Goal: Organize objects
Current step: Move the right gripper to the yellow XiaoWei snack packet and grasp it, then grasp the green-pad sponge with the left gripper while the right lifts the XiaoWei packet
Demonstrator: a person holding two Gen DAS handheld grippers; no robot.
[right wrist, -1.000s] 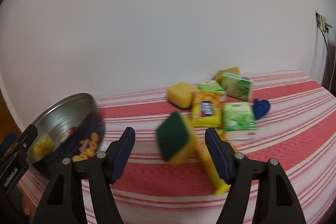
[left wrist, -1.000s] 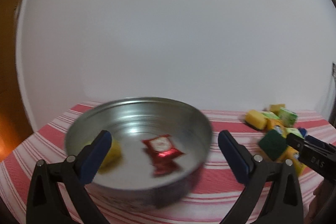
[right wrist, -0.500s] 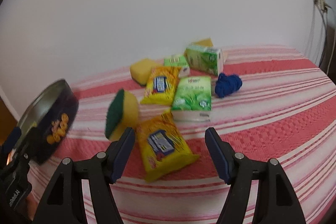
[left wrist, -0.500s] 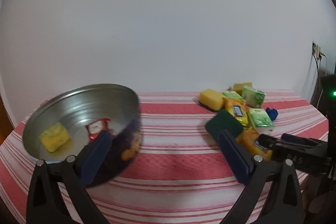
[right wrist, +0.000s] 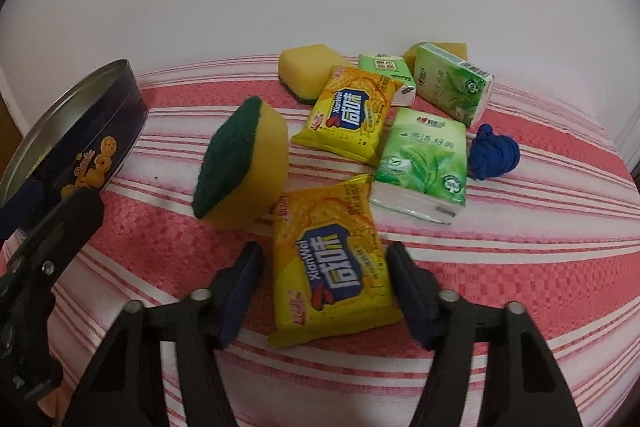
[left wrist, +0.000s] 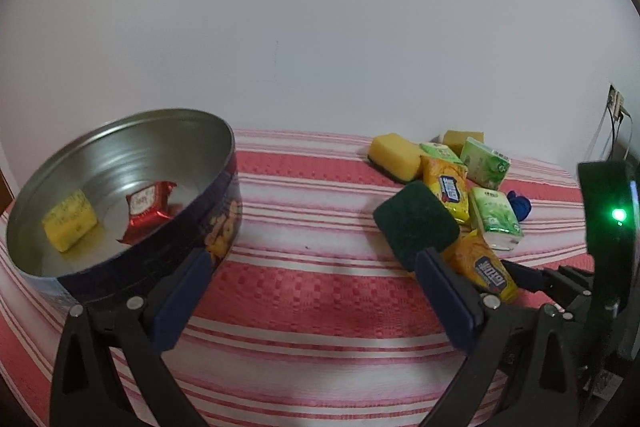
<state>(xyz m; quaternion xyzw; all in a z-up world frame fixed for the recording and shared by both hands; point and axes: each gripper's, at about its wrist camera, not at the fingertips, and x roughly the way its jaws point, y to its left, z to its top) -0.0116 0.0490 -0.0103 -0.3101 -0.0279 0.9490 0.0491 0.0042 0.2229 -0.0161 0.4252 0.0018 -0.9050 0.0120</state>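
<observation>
My right gripper [right wrist: 322, 255] points down at a yellow cracker packet [right wrist: 332, 267] lying on the striped cloth. Its jaws are closing, with the packet between them and a small gap at each pad. A yellow sponge with a green scrub face [right wrist: 248, 163] leans just beyond the packet's far left corner. My left gripper [left wrist: 312, 261] is open over bare cloth with nothing between its fingers. To its left stands a round metal tin [left wrist: 224, 155], which holds a yellow sponge piece [left wrist: 70, 225] and a red packet [left wrist: 148, 211].
Behind the near packet lie a second yellow packet [right wrist: 352, 111], three green tissue packs [right wrist: 424, 155], two more yellow sponges [right wrist: 304, 67] and a blue bundle [right wrist: 494, 155]. A white wall stands behind the red-and-white striped cloth [left wrist: 320, 291]. A cable and socket [left wrist: 616, 107] are at far right.
The left wrist view swung right, so the tin slid to its left side. My right gripper came down onto the near yellow packet and its jaws narrowed around it.
</observation>
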